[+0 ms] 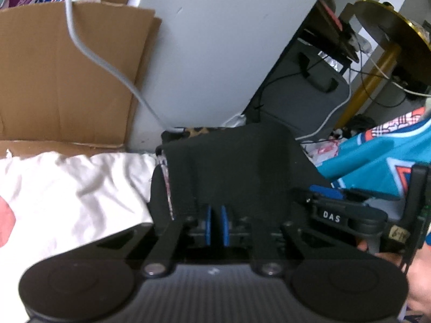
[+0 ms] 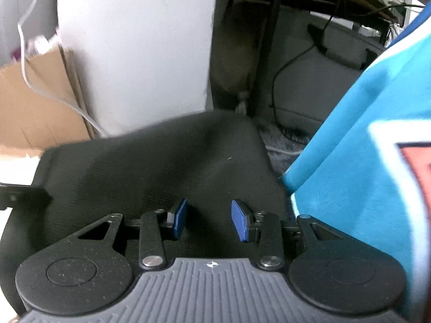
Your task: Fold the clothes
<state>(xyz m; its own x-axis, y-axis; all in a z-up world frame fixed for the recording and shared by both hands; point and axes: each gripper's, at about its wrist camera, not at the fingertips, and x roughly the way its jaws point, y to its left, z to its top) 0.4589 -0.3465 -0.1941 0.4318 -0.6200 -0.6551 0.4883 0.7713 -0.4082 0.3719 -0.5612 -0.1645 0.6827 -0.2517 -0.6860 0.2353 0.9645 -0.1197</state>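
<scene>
At nine o'clock in your left view lies the white cloth [image 1: 72,185], crumpled on whatever carries the clothes, with the cardboard [image 1: 67,80] behind it at ten. The black garment [image 1: 234,167] sits dead centre, its far edge at twelve. Your left gripper [image 1: 216,224] has its fingers [image 1: 208,224] nearly together, a narrow gap showing; whether black fabric is pinched there you cannot tell, because the dark cloth blends with the frame.

Further right, your right gripper [image 2: 210,219] hangs over the same black garment [image 2: 161,167] with its fingers [image 2: 239,223] apart, gripping nothing. The teal jersey [image 2: 358,148] crowds in from three o'clock and looks to touch the black cloth's edge.

The risk: closing the right fingers near that edge may catch teal fabric too, dragging both pieces together. A thin left pinch could also slip when you lift, spoiling the fold line.
</scene>
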